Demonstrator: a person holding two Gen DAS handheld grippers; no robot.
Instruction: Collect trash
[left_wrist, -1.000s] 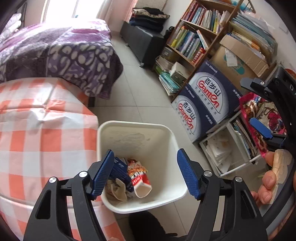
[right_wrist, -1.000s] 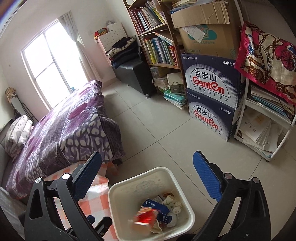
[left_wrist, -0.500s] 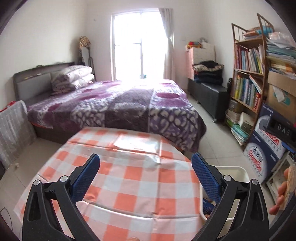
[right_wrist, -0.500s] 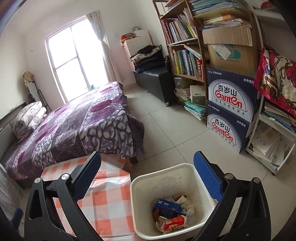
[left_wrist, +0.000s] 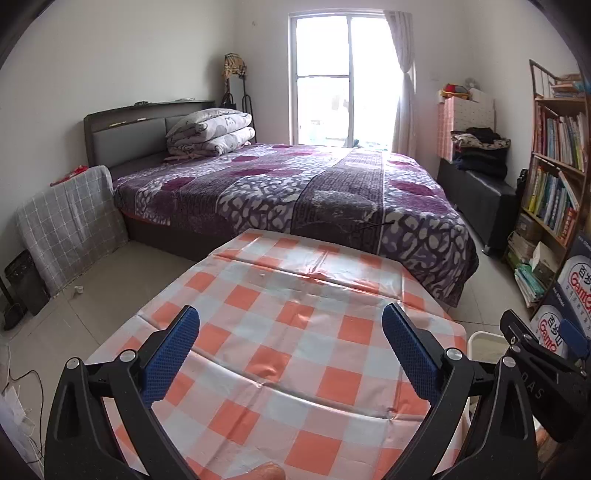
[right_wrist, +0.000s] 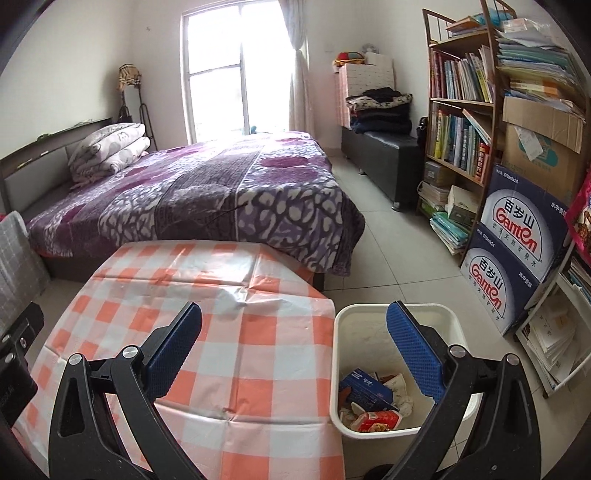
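The left gripper (left_wrist: 290, 343) stands wide open with nothing between its blue pads (left_wrist: 170, 354), its jaws having just spread, and it hangs over the checked cloth (left_wrist: 295, 332) of the table. The right gripper (right_wrist: 294, 347) is also wide open and empty, one pad over the cloth and the other over the white bin (right_wrist: 373, 314). The bin stands on the tiled floor (right_wrist: 399, 236) just beside the table's right edge, and in it lies the trash (right_wrist: 373, 406): a blue carton (right_wrist: 364, 387), a red wrapper (right_wrist: 376, 421) and crumpled white paper (right_wrist: 400, 391), heaped at the bottom. Past the table a bed (right_wrist: 207, 192) with a purple cover closes off the far side, folded quilts (left_wrist: 210, 133) at its head. Right of the bin two water boxes (right_wrist: 513, 258) are stacked against a bookshelf (right_wrist: 458, 110), with a dark bench (right_wrist: 380, 155) beyond. In the left view the right gripper's frame shows at the right edge, above the bin's rim.
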